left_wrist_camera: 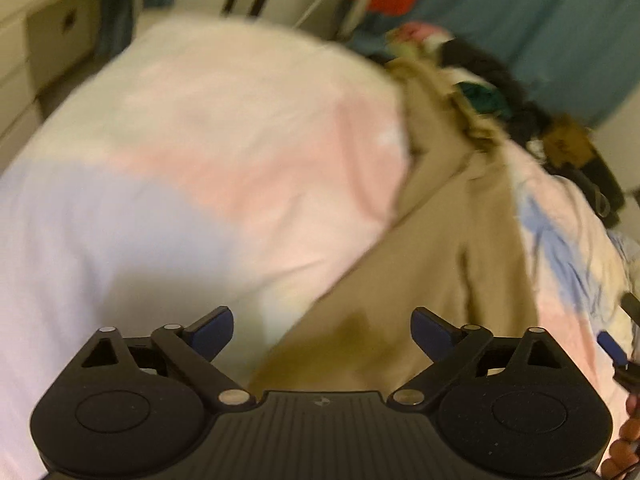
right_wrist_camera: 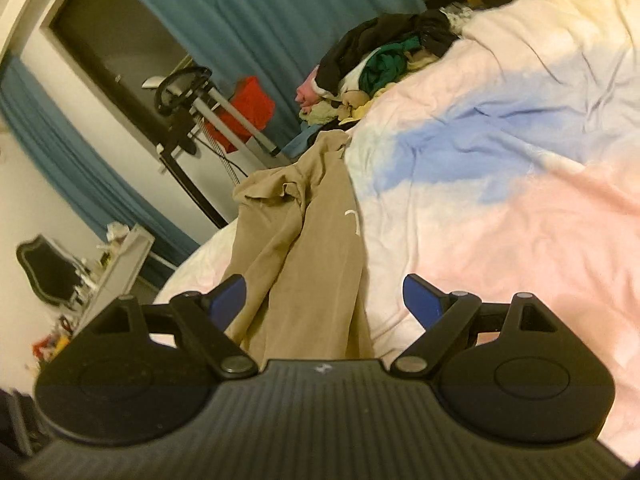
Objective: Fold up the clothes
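Left claw (left_wrist_camera: 322, 334): black linkage arms ending in blue-padded fingers (left_wrist_camera: 212, 332), spread wide with nothing pressed between them, hovering above the bed; this view is blurred. Beneath and beyond its jaws lies the long tan cotton garment (left_wrist_camera: 452, 248), stretched lengthwise across the pastel tie-dyed duvet of pink, blue and cream (left_wrist_camera: 208, 168). At the far right edge of the same view a sliver of the other tool and part of a hand (left_wrist_camera: 628, 436) appear.

Right claw (right_wrist_camera: 324, 304): same build, jaws likewise wide apart and empty; the garment (right_wrist_camera: 304, 248) runs up between the blue fingers (right_wrist_camera: 420, 300) without touching either pad, its crumpled upper end lying at the edge of the duvet (right_wrist_camera: 520, 184). Beyond that end sits a heap of mixed unfolded clothes, black, green, pink and yellow (right_wrist_camera: 380, 68), on the far side of the bed. Teal curtains (right_wrist_camera: 280, 12) hang behind, with a metal-framed stand (right_wrist_camera: 216, 120) on the left.
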A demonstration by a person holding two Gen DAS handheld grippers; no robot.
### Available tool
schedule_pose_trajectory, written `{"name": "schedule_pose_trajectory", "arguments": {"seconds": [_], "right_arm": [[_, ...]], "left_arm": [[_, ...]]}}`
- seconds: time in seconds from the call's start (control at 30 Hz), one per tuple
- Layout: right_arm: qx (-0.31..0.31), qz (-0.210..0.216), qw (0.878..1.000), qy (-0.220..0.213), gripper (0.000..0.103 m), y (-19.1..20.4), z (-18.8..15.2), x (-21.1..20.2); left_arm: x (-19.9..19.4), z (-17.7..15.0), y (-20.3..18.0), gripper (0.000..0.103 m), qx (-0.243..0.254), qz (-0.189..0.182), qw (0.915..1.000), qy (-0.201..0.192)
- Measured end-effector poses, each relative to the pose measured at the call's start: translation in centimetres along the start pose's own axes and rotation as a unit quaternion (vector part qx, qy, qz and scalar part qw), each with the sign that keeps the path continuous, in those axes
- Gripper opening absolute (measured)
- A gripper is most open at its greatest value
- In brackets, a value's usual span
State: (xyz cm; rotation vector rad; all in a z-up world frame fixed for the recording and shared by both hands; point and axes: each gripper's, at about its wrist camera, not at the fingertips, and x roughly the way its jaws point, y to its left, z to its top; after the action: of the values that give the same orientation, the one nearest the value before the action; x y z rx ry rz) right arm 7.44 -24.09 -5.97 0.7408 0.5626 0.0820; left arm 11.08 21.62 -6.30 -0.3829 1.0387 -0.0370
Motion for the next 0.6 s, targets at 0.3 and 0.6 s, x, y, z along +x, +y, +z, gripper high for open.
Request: {"name": "schedule_pose_trajectory", "arguments": {"seconds": [0.3,0.6], "right_arm": [[0.110,0.020,0.994,0.020,0.088,-3.4,0.4,1.0],[0.201,0.040,0.978,0.042,0.089,-5.9,-0.4,1.9]], "left_arm": [[1.5,1.3,3.0,0.062,-0.023,0.014,0.9952,0.094],[1.2,0.0,-0.5,0.008,0.109,0.074,0.9822,0.134]]}}
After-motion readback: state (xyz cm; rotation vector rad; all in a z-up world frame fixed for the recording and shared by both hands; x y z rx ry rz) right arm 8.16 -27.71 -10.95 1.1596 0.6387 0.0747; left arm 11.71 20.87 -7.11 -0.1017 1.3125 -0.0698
